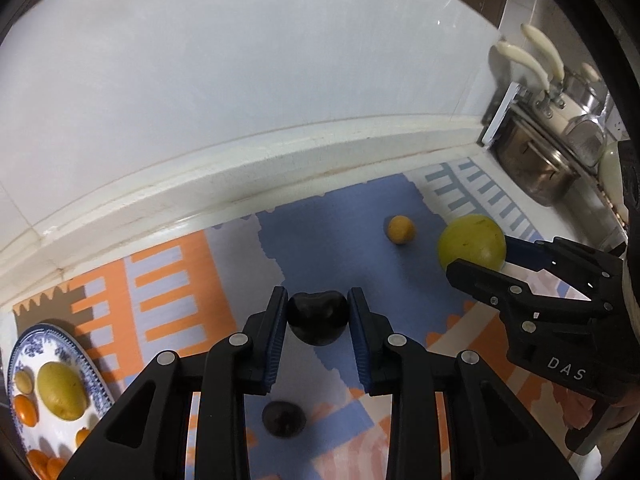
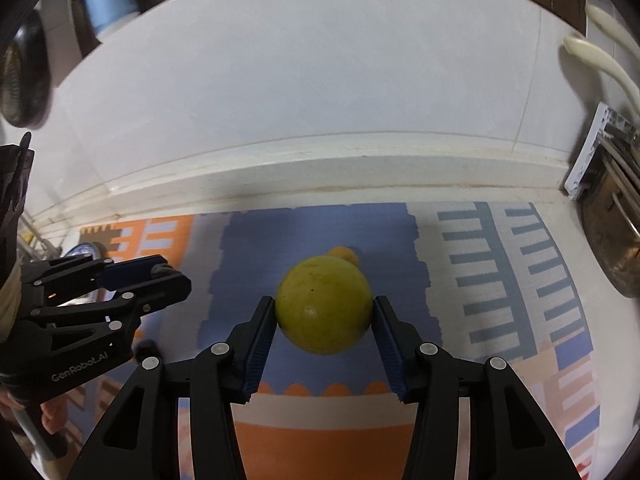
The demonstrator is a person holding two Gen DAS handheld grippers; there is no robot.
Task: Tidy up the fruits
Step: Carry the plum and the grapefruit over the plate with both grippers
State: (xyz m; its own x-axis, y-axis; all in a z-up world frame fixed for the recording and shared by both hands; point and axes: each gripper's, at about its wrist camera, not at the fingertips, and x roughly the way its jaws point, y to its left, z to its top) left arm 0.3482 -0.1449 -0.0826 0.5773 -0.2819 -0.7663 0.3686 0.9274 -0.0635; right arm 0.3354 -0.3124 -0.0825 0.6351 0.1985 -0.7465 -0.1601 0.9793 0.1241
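Two tools (image 1: 318, 312) (image 2: 324, 312), one fruit each

1. The mat (image 1: 320, 216) is patterned in blue, orange, lilac and pale pink blocks, with grey-blue bars at its right edge.
2. The plate (image 1: 76, 350) is white with a blue floral rim.
3. The large fruit (image 2: 324, 308) is yellow-green.
4. The held small fruit (image 1: 318, 316) is near-black.
5. The small fruit (image 1: 401, 229) is orange.
6. Both grippers' pads (image 1: 276, 344) are blue on black.

A white tiled wall (image 2: 320, 80) rose behind a pale counter ledge (image 2: 340, 176); a patterned mat (image 2: 500, 280) covered the counter.
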